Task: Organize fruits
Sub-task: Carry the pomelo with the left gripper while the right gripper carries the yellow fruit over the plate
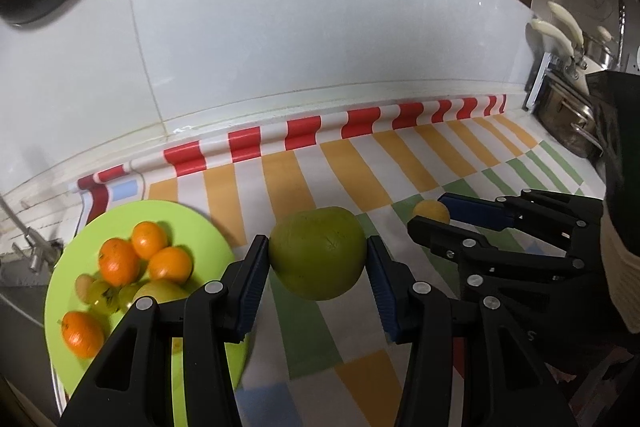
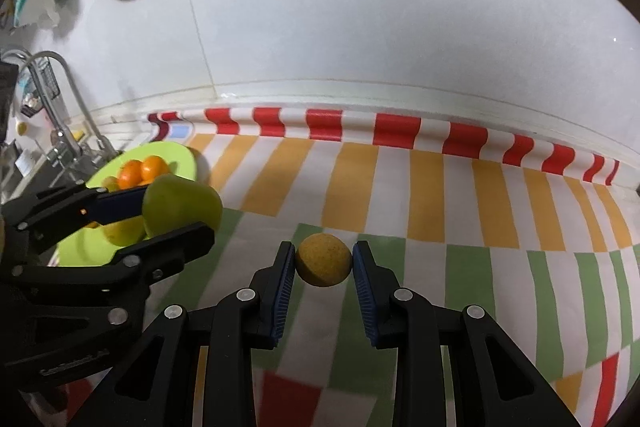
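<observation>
The left gripper (image 1: 318, 259) pinches a green apple (image 1: 318, 253) and the right gripper (image 2: 324, 261) a small yellow fruit (image 2: 323, 259), both clear of the striped cloth (image 2: 400, 187), probably bound for the green plate (image 1: 188, 219) of oranges (image 1: 120, 261).

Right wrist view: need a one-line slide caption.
Right gripper shut on a small yellow fruit above the striped cloth; left gripper holds a green apple.

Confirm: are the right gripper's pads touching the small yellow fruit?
Touching. The right wrist view shows both blue pads of the right gripper pressed against the small yellow fruit, no gap either side.
</observation>
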The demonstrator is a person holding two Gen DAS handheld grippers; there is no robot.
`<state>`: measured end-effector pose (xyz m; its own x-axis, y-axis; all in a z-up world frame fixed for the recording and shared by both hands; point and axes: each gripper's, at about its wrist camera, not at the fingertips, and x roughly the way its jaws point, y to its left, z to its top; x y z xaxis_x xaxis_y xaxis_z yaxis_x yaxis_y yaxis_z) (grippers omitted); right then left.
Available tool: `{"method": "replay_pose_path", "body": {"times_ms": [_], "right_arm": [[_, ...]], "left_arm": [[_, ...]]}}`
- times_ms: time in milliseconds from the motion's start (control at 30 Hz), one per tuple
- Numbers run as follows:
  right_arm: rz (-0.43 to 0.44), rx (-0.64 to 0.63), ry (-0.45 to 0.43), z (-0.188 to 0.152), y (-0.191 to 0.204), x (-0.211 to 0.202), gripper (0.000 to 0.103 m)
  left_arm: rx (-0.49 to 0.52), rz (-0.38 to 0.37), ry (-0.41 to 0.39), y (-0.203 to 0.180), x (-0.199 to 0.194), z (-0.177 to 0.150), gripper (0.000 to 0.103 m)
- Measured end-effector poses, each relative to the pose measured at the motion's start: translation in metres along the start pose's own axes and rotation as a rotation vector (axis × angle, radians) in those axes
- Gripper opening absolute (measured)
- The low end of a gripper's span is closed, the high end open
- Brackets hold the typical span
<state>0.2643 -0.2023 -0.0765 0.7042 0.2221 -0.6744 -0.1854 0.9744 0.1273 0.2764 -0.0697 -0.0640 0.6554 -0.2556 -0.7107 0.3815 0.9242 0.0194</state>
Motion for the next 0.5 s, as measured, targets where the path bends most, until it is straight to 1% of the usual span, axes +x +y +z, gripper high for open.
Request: {"method": "replay_pose_path", "body": {"times_ms": [267,500], "right_arm": [[-0.002,-0.013,-0.079,0.001,0.022,-0.049,0.031],[-0.002,-0.037,-0.127,0.0,0.041,-0.082,0.031]], "left_arm": [[-0.025,0.016,-0.061,0.004,-0.045,-0.009,0.048],[-0.047,0.059,-0.12,0.012,-0.088,-0.019,0.048]]}}
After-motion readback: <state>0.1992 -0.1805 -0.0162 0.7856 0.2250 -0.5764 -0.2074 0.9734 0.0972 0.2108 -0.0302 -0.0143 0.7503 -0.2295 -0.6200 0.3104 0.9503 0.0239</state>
